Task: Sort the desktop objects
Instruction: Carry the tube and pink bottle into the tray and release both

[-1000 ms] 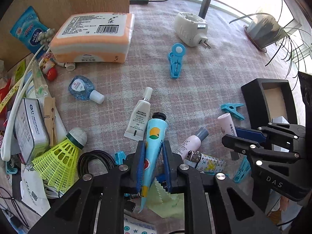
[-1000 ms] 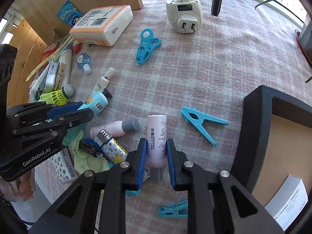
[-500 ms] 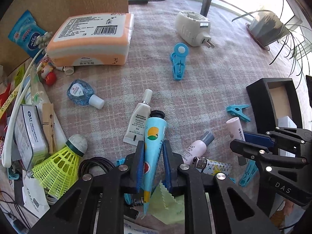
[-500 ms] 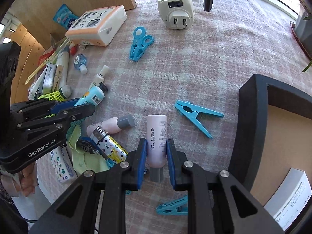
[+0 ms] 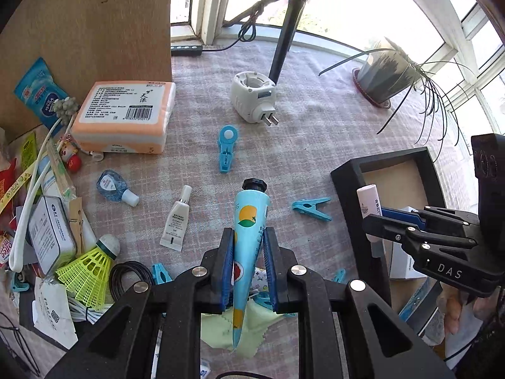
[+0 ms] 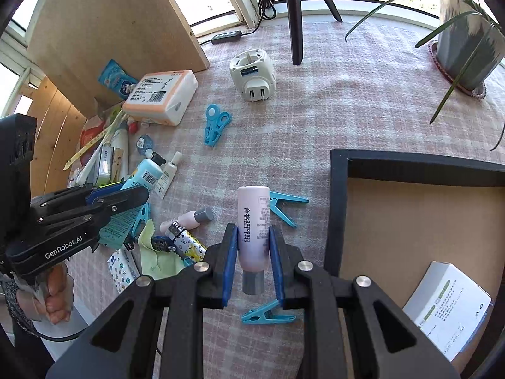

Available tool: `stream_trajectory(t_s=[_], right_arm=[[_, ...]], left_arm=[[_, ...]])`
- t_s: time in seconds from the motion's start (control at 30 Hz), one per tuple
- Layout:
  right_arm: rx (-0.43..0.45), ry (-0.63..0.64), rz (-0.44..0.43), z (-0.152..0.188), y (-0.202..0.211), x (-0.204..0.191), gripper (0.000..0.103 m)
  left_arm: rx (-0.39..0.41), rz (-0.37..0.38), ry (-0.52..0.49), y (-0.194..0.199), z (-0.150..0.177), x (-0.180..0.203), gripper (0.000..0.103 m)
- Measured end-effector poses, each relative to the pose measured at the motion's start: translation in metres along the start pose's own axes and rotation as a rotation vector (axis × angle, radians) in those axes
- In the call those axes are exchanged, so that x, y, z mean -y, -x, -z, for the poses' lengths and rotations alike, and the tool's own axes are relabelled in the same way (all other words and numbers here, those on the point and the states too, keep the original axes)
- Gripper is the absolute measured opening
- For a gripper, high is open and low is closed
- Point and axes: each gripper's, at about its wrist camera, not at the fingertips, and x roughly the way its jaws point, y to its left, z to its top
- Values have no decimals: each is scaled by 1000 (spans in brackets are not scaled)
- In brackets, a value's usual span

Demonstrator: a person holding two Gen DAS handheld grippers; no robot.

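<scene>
Pink-and-white checked tablecloth covers the desk, w/ most clutter not yet sorted. Black-walled tray with a tan floor sits at the right; inside it only a white printed carton shows, so sorting looks barely begun.

Left out on the cloth, big to small: orange-and-white tissue pack, white plug adapter, yellow plastic shuttlecock, small white ointment tube, several blue plastic clothes pegs, e.g., plus a heap of packets at the left edge.

Left gripper is clamped on a light-blue squeeze tube with a black cap, held above the cloth. Right gripper is pinched around a pale pink cylindrical bottle with a grey cap, just beside the tray's left wall. Both likely go into the tray next.
</scene>
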Motion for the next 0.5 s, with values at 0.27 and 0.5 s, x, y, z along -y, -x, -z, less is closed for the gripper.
stream_trajectory(t_s=[0.27, 0.5], right_arm=[[64, -83, 96, 9, 45, 56, 20], [90, -191, 169, 23, 76, 116, 20]], left_arm=[[11, 96, -113, 0, -9, 79, 17], [-14, 172, -189, -17, -11, 151, 17]])
